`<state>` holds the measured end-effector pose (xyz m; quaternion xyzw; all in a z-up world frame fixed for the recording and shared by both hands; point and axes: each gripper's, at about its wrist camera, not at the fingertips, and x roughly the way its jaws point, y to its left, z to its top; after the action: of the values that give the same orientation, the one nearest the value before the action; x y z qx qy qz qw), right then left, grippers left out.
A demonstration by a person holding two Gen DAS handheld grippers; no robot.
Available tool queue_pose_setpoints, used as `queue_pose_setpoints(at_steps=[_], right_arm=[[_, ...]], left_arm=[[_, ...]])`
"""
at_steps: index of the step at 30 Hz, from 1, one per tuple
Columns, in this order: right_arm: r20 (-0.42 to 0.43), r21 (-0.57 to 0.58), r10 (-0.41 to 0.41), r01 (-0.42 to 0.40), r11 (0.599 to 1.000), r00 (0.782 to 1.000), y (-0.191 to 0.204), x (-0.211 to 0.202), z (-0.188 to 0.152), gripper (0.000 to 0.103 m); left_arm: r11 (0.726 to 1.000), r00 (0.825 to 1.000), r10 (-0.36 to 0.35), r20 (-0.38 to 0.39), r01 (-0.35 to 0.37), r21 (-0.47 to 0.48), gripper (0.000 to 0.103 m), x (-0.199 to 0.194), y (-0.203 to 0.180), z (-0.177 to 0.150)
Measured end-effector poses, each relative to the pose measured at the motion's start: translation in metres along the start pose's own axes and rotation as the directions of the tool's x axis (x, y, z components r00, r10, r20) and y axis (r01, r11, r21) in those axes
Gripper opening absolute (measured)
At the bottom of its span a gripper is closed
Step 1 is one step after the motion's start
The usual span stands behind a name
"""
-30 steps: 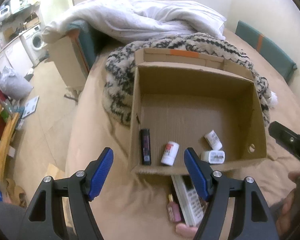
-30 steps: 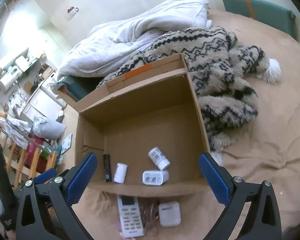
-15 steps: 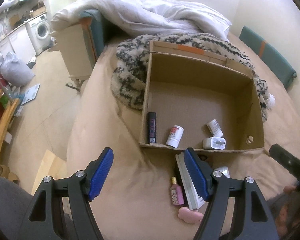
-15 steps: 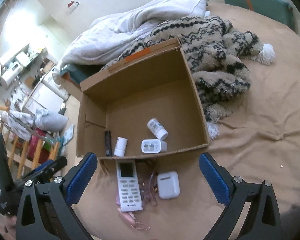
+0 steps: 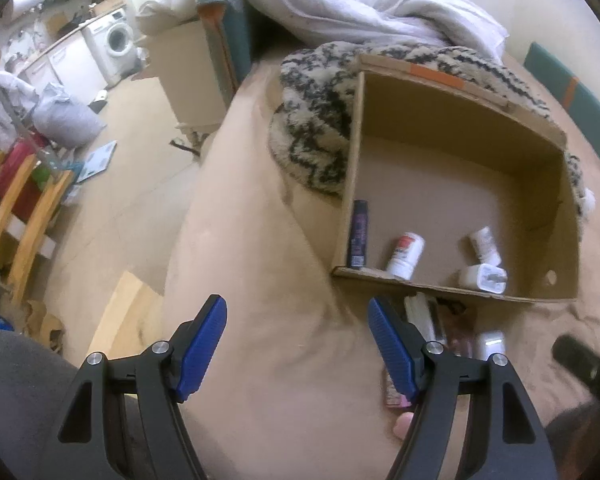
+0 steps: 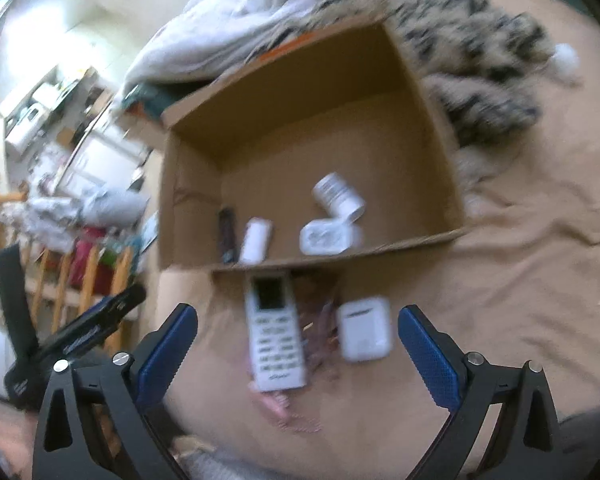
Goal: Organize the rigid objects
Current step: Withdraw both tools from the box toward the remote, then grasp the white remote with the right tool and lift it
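An open cardboard box lies on the tan bed. Inside it are a dark tube, a white bottle, a second white bottle and a white charger. In front of the box lie a white remote, a white earbud case and a small pink bottle. My right gripper hangs above the remote and case; its jaws are closing, pressing on nothing. My left gripper is open over bare bedding, left of the remote.
A patterned fuzzy blanket and a white duvet lie behind and beside the box. The bed's left edge drops to a floor with a wooden rack, a grey bag and a washing machine.
Both grippers have sunk and tipped downward. The objects in front of the box have come fully into the right view. In the left view the box has slid to the right.
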<state>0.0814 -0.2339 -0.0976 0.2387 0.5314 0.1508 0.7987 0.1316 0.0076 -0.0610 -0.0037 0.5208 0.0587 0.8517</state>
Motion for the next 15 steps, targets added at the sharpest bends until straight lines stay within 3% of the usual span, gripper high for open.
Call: queue_pose_setpoints(at_steps=[1,3,9,12,15], right_arm=[[-0.050,0.001,0.051,-0.051,0.999,0.997,0.003,0.010,0.000,0.087],[-0.123,0.019,0.100,-0.099,0.995,0.987,0.008,0.028,0.001,0.078],[-0.266,0.016,0.060,-0.057,0.998,0.962,0.016,0.077,0.005,0.077],[-0.304,-0.024,-0.003,-0.004,1.000,0.953,0.019,0.096,0.004,0.077],[-0.343,-0.042,-0.027,0.013,0.999,0.939,0.019,0.113,0.003,0.070]], left_arm=[[1.000,1.000,0.002,-0.011,-0.002,-0.009,0.071,0.002,0.001,0.000],[0.999,0.999,-0.006,-0.032,0.005,-0.036,0.071,0.005,0.005,0.001],[0.994,0.999,-0.028,-0.045,0.023,-0.107,0.071,0.003,0.022,0.003],[0.992,0.999,-0.021,-0.042,0.015,-0.122,0.071,0.002,0.027,0.002],[0.992,0.999,-0.022,-0.043,0.017,-0.121,0.071,0.000,0.028,0.003]])
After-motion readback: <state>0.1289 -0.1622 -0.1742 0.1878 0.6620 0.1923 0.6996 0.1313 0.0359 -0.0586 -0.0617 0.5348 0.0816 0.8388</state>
